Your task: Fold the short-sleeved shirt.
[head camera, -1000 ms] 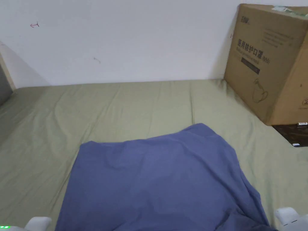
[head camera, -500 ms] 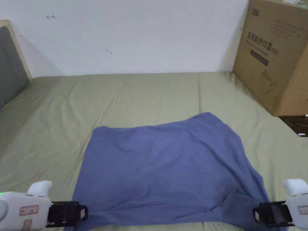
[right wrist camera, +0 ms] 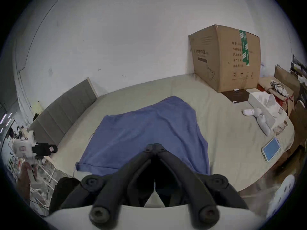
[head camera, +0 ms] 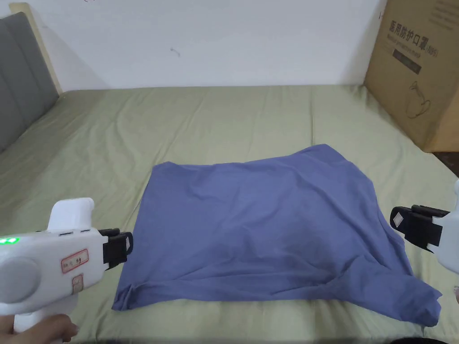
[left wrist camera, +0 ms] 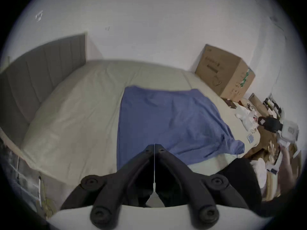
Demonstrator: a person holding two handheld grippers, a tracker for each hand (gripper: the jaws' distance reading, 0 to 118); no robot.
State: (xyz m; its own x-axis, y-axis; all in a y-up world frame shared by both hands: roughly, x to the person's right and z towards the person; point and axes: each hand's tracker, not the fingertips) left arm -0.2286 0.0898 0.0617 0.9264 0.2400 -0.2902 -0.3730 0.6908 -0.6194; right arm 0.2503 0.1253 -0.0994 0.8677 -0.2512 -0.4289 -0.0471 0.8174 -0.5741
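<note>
Lying spread on a pale green bed sheet (head camera: 251,112), a blue short-sleeved shirt (head camera: 264,224) rests flat with soft wrinkles, its near right corner trailing toward the bed's front edge. A person holds two white handheld tools with black jaws, one on each side of the cloth and apart from it. The left gripper (head camera: 127,244) hangs just beside the shirt's left edge, not touching; in the left gripper view its jaws are pressed together with nothing between them. The right gripper (head camera: 396,219) hangs just beside the shirt's right edge, also clear of the fabric; in the right gripper view its jaws meet at the tips, empty. A large cardboard box (head camera: 419,67) stands at the bed's far right corner against the white wall, printed with dark characters and a line drawing. A grey padded headboard (head camera: 22,76) rises at the left.
</note>
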